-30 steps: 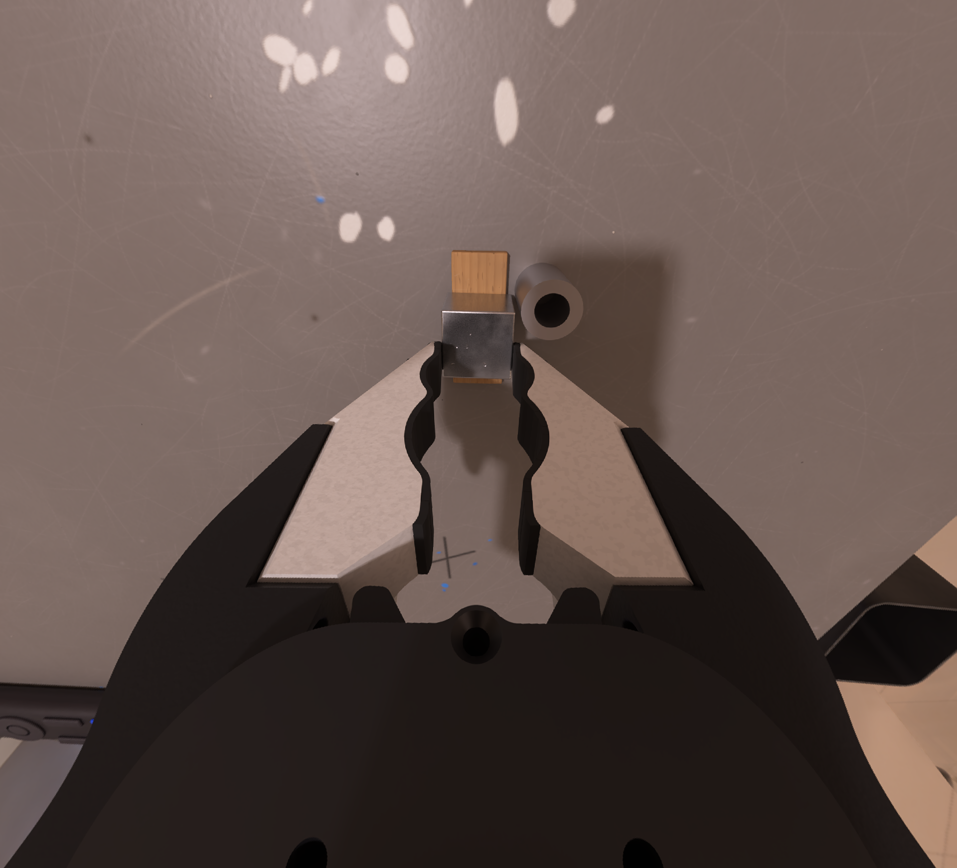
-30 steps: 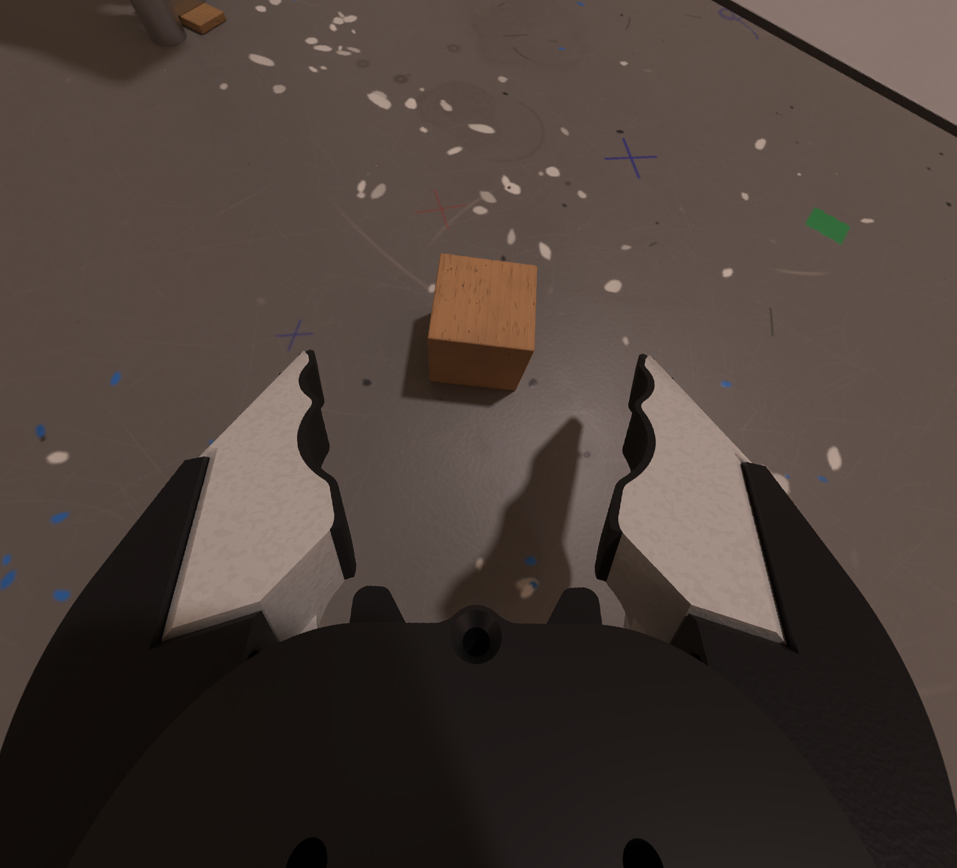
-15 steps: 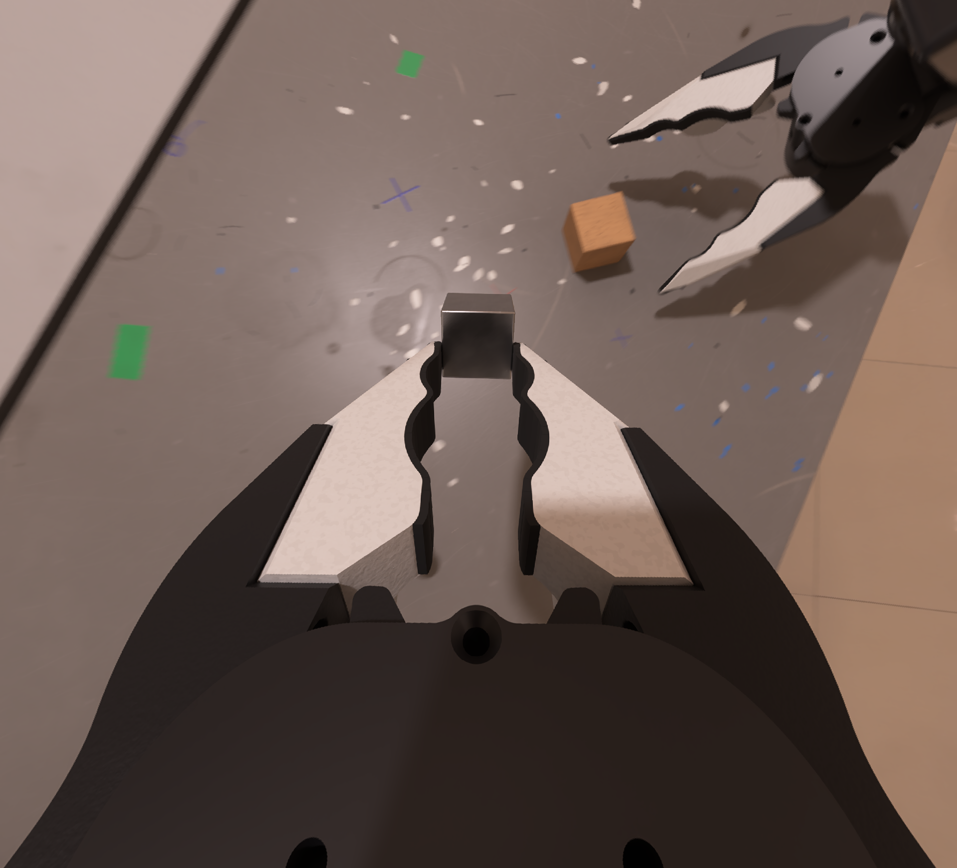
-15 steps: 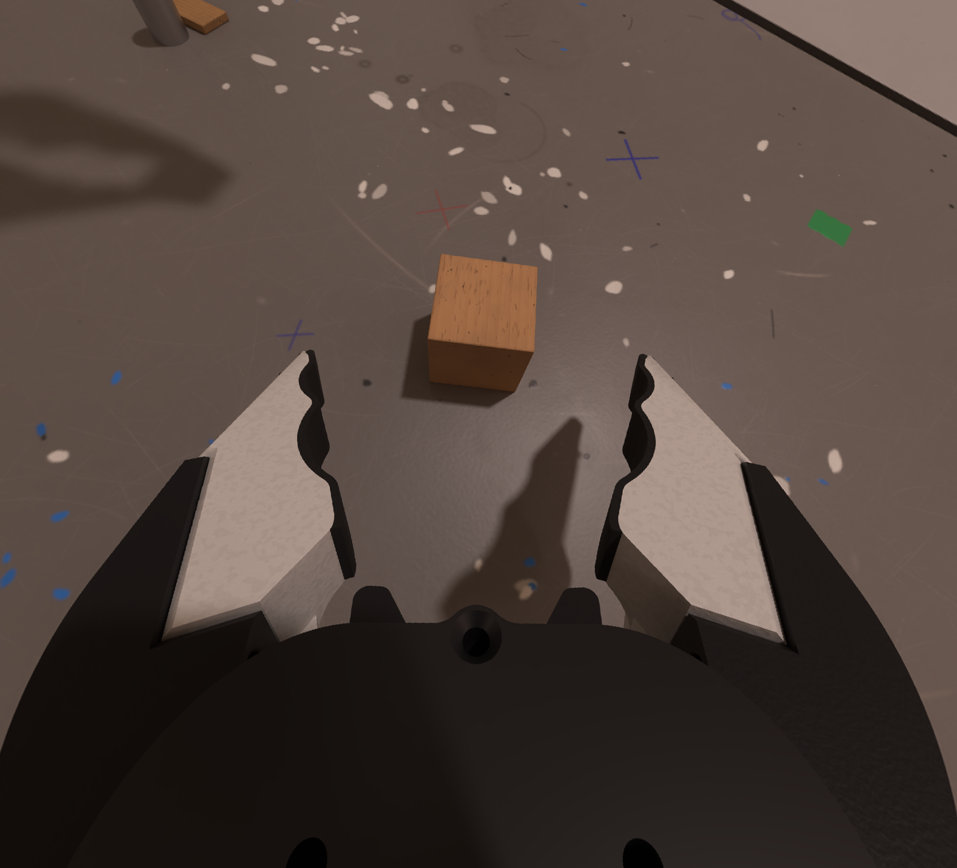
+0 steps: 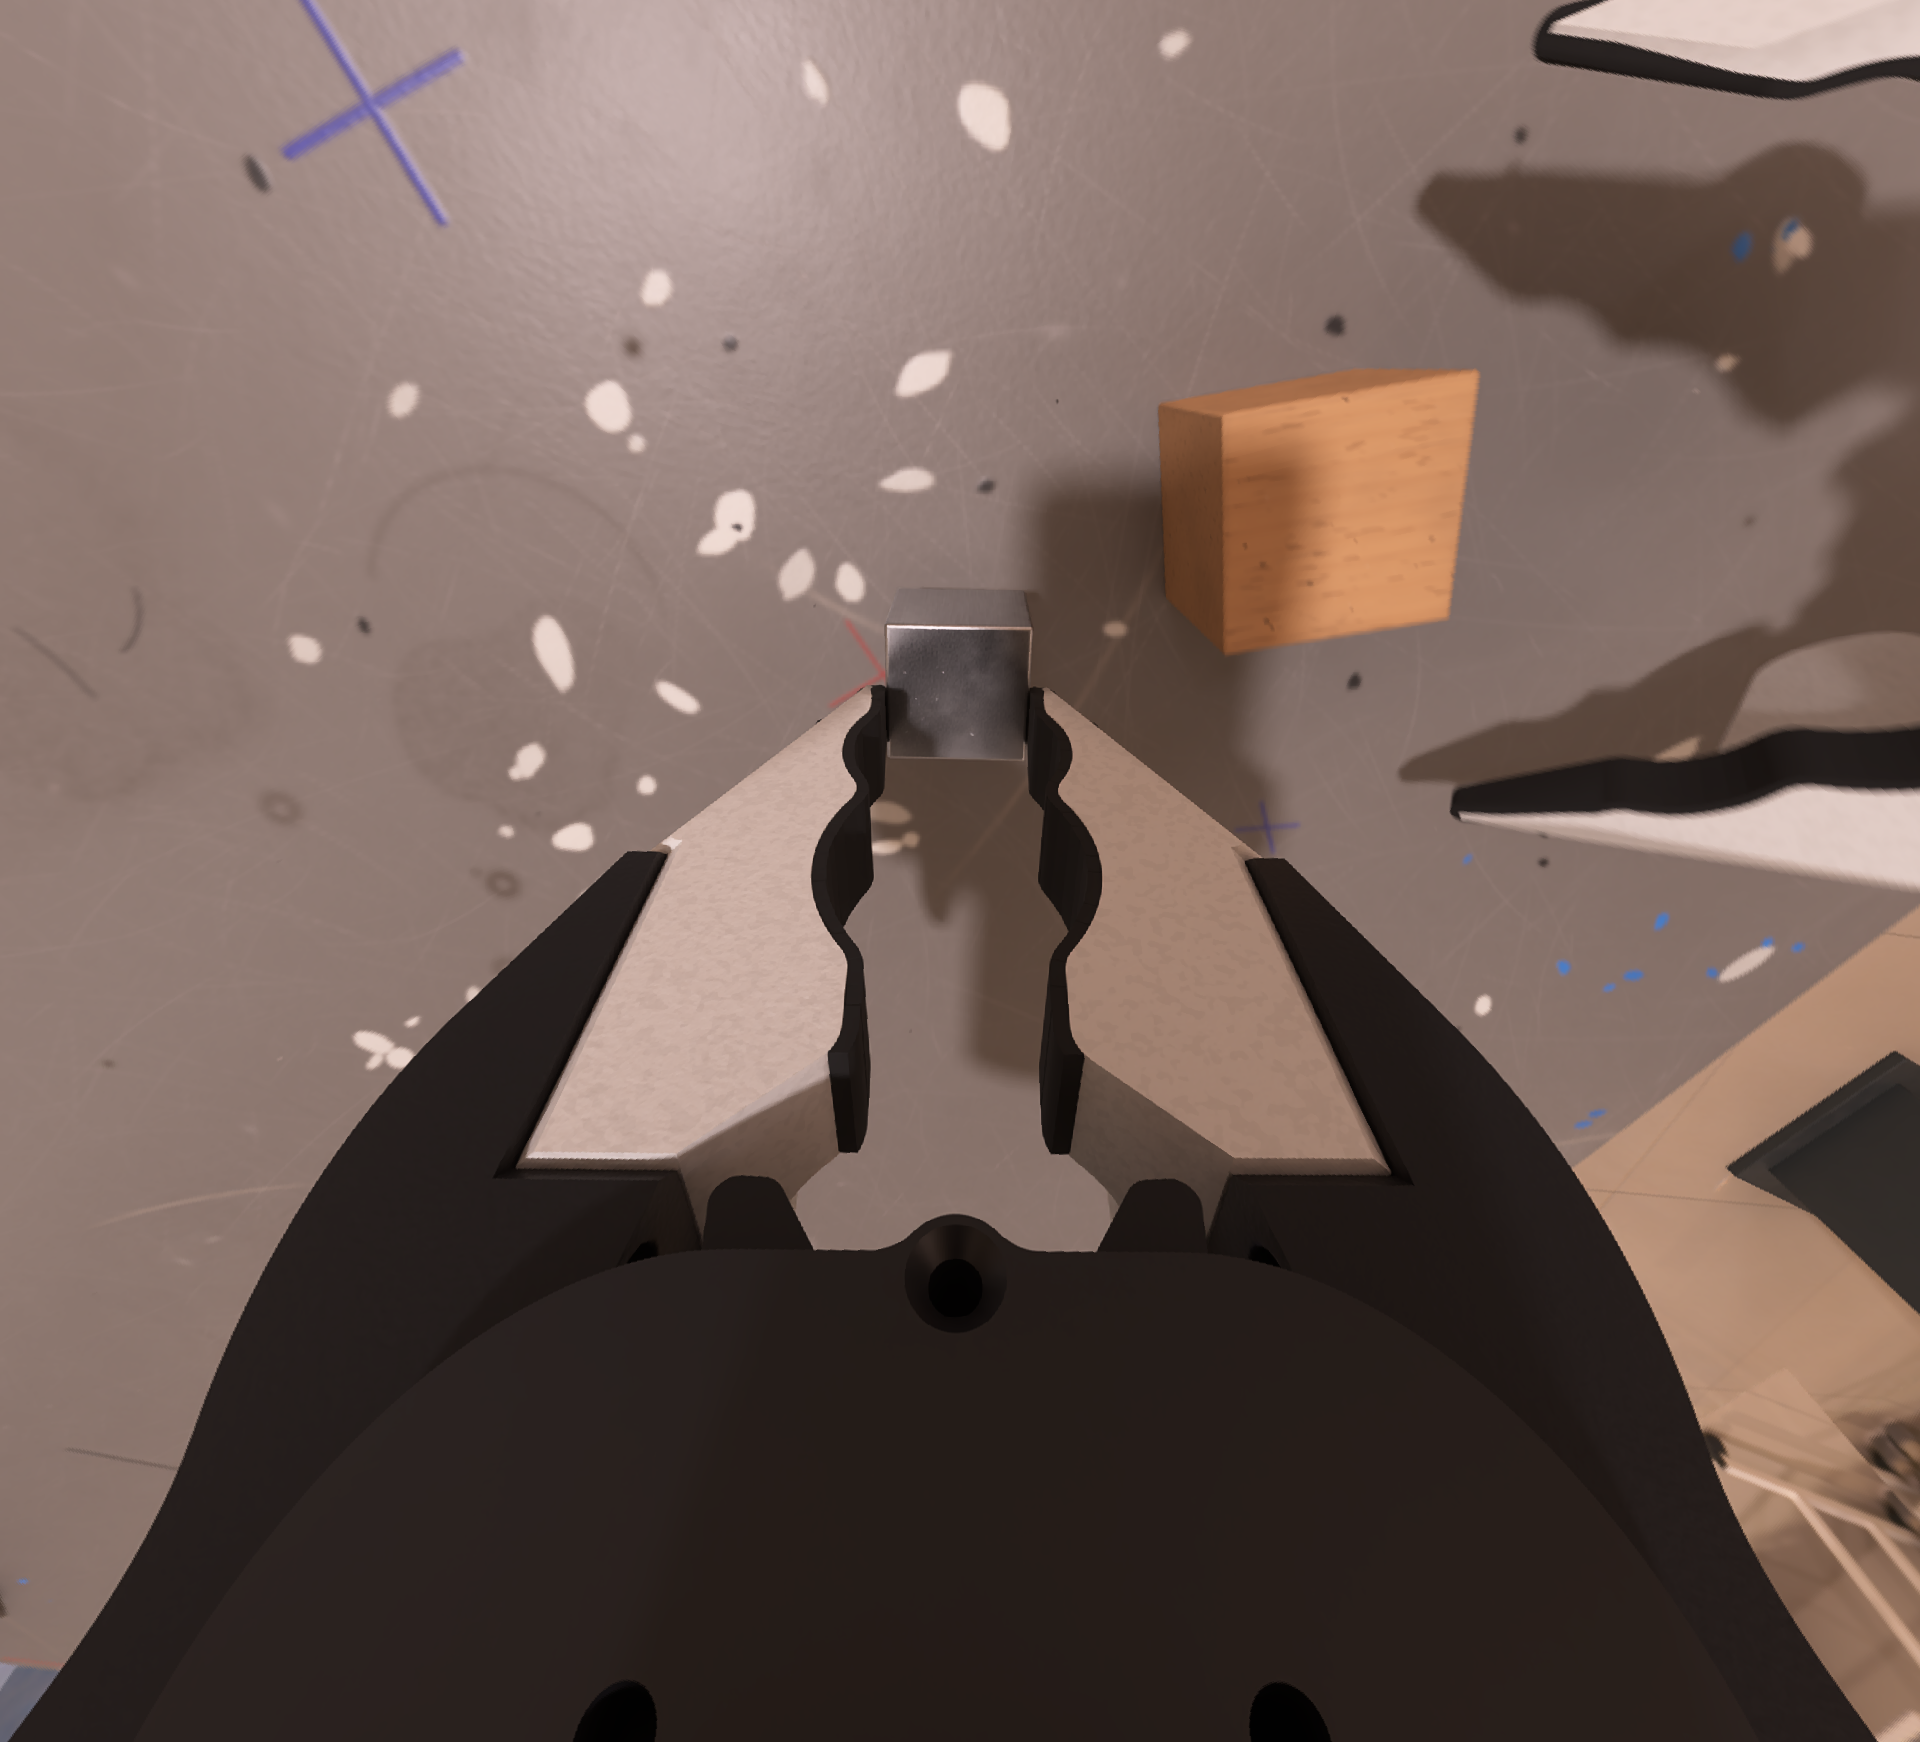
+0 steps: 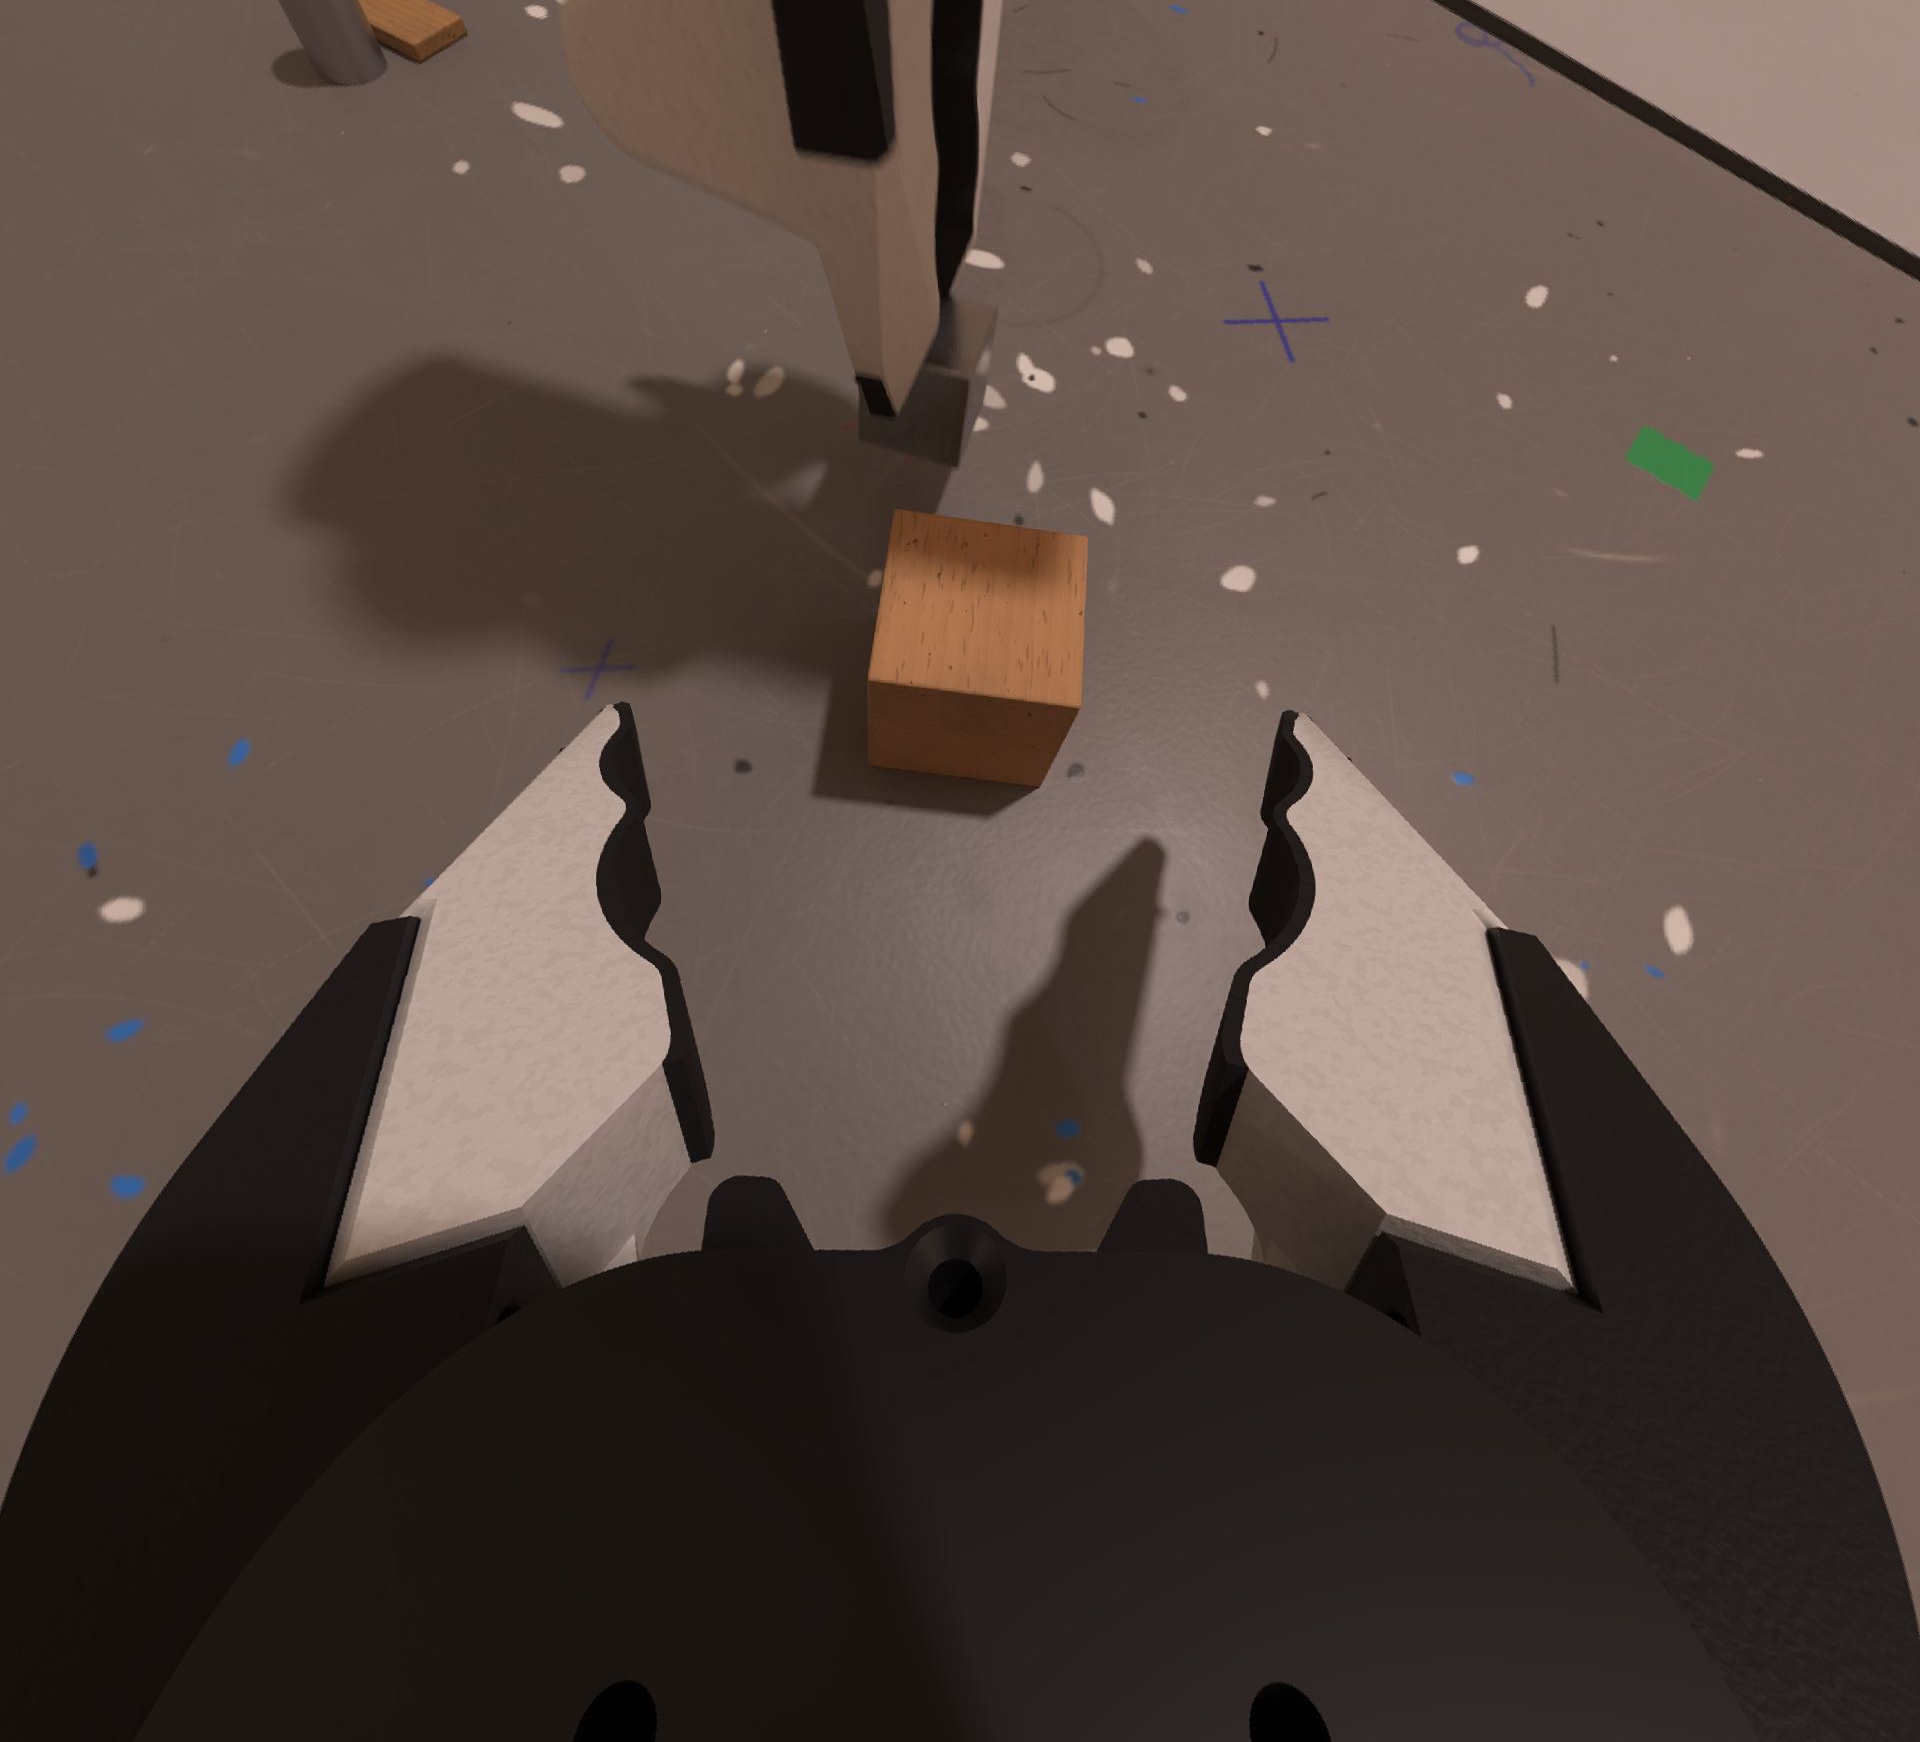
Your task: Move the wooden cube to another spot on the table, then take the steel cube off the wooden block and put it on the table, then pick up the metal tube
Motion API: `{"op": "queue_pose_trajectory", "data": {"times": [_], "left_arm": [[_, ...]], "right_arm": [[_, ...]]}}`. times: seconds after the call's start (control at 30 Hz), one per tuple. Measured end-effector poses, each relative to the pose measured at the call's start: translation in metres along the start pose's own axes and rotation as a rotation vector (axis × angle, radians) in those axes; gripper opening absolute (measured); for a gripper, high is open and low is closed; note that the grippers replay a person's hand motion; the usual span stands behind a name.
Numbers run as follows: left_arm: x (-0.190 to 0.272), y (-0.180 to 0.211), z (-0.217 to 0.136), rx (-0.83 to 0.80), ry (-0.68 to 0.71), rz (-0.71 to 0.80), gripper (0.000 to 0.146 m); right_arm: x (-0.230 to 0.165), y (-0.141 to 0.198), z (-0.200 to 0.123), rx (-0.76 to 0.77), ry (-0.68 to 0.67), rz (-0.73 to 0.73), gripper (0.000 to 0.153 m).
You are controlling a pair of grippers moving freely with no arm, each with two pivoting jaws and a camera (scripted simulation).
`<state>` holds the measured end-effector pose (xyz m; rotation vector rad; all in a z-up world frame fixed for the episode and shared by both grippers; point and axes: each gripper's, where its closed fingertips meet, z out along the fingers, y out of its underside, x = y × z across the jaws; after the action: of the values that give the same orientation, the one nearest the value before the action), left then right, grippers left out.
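Left gripper (image 5: 956, 716): fingers pinch the steel cube (image 5: 958, 676) by two opposite sides at their tips; cube upright, shiny, seen from above against the grey speckled table (image 5: 520, 445). From the right wrist view the same gripper (image 6: 914, 404) comes down from 12 o'clock, its cube (image 6: 940, 414) low over the table; whether it touches the surface cannot be told. Wooden cube (image 5: 1320, 508): on the table, at 2 o'clock from the steel cube in the left wrist view, near it but apart; in the right wrist view the wooden cube (image 6: 977, 643) sits ahead of the right gripper (image 6: 956, 726), with the steel cube just beyond it at 12 o'clock. Right gripper: fingers spread wide, holding nothing, tips short of the wooden cube; also visible at 3 o'clock in the left wrist view (image 5: 1496, 414), one finger either side of the wooden cube and clear of it. Metal tube (image 6: 317, 4): upright on the table at 11 o'clock in the right wrist view, well apart from both cubes. Wooden block (image 6: 405, 14): thin, flat on the table, just behind the tube. Table markings: white flecks, a blue cross (image 5: 369, 103), green patches (image 6: 1668, 461).
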<state>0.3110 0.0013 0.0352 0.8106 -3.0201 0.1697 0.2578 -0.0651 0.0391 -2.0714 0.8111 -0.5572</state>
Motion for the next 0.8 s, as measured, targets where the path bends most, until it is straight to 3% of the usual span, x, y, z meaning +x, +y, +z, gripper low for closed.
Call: {"op": "queue_pose_trajectory", "data": {"times": [0.17,0.3,0.37,0.43,0.57,0.63,0.8], "left_arm": [[0.004,-0.004,0.017,0.0,-0.021,-0.007,0.027],[0.01,-0.001,-0.008,0.078,-0.009,0.018,0.072],[0.019,0.009,-0.04,0.182,0.031,0.085,0.082],[0.02,0.03,-0.078,0.297,0.058,0.175,0.082],[-0.012,0.1,-0.127,0.395,-0.064,0.352,0.071],[-0.029,0.14,-0.126,0.341,-0.09,0.41,0.063],[-0.066,0.202,-0.079,0.179,-0.068,0.44,0.064]], "right_arm": [[-0.001,0.0,0.0,0.003,-0.005,0.004,0.118],[-0.001,0.0,0.0,0.002,-0.005,-0.001,0.118],[-0.001,0.0,-0.001,0.001,-0.006,-0.002,0.118],[-0.001,0.001,-0.001,0.0,-0.006,-0.002,0.118],[-0.001,0.001,-0.001,0.001,-0.007,0.002,0.118],[-0.001,0.001,-0.001,-0.001,-0.007,0.001,0.118],[-0.002,0.0,-0.001,-0.001,-0.005,0.007,0.118]]}}
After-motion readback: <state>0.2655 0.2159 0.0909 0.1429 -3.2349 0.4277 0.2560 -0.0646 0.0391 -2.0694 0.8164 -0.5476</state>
